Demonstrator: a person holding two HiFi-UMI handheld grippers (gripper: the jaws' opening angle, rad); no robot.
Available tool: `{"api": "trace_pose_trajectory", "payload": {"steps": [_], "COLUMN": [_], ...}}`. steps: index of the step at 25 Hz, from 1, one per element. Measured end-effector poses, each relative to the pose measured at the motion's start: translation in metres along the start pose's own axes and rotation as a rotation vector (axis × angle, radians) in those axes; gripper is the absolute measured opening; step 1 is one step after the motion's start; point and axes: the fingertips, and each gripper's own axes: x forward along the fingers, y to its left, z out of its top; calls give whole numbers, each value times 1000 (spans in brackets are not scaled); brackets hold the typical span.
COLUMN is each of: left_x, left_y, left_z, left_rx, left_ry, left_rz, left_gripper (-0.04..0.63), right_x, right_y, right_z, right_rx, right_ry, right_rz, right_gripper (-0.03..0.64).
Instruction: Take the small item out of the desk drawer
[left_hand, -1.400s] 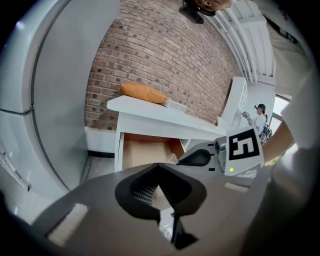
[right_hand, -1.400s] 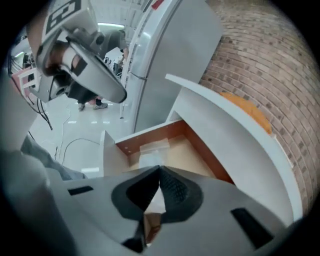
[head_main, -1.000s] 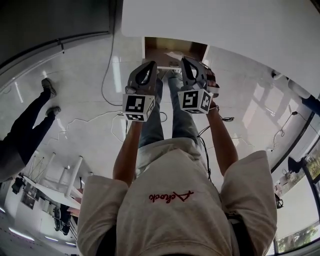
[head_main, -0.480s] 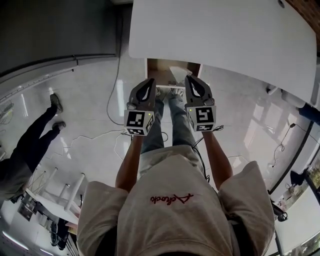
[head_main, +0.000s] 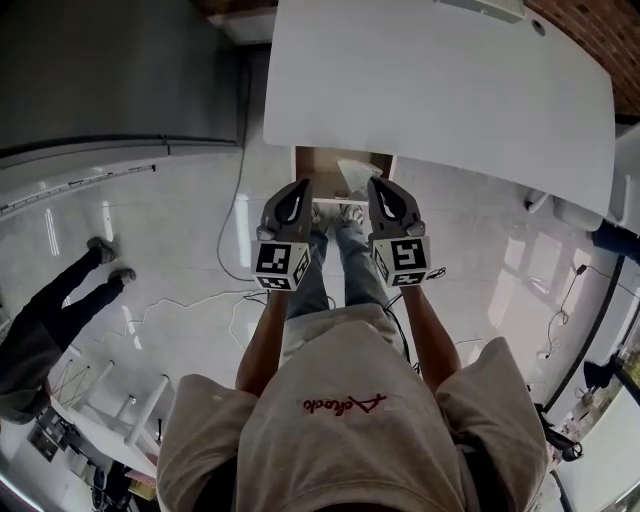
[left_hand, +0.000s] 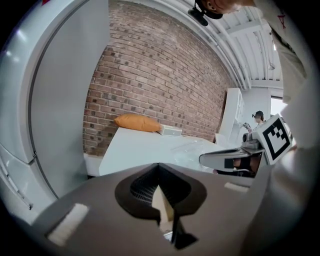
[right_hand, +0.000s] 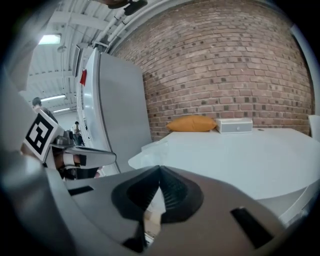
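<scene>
The small item is a pale, crumpled see-through bag (head_main: 357, 176). It sits in the open drawer (head_main: 318, 165), toward its right side and just under the near edge of the white desk (head_main: 440, 90). The bag is too crinkled to give a clear long axis or heading. It looks roughly stretched from the desk edge back toward the person. The head view alone looks into the drawer's brown inside, with both claws held above its front edge. The left gripper (head_main: 299, 186) and the right gripper (head_main: 377, 186) are side by side, apart from the bag. Each gripper view looks across the desk top to an orange cushion (left_hand: 137, 122) and a small white box (left_hand: 171, 131) against a brick wall (right_hand: 225, 65), with a wrinkle of clear plastic at the desk's near edge. Both claws are pressed together, with nothing made out between the jaws.
</scene>
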Motion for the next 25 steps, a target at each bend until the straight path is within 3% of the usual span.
{"api": "trace_pose_trajectory", "payload": {"steps": [25], "left_x": [-25], "left_y": [4], "left_z": [162], "left_rx": [118], "left_ry": [-231], "left_rz": [43], "left_gripper": [9], "right_x": [-37], "right_y": [-19], "right_z": [160], "right_rx": [-114], "right_ry": [-230], "right_rz": [-64], "right_gripper": [12]}}
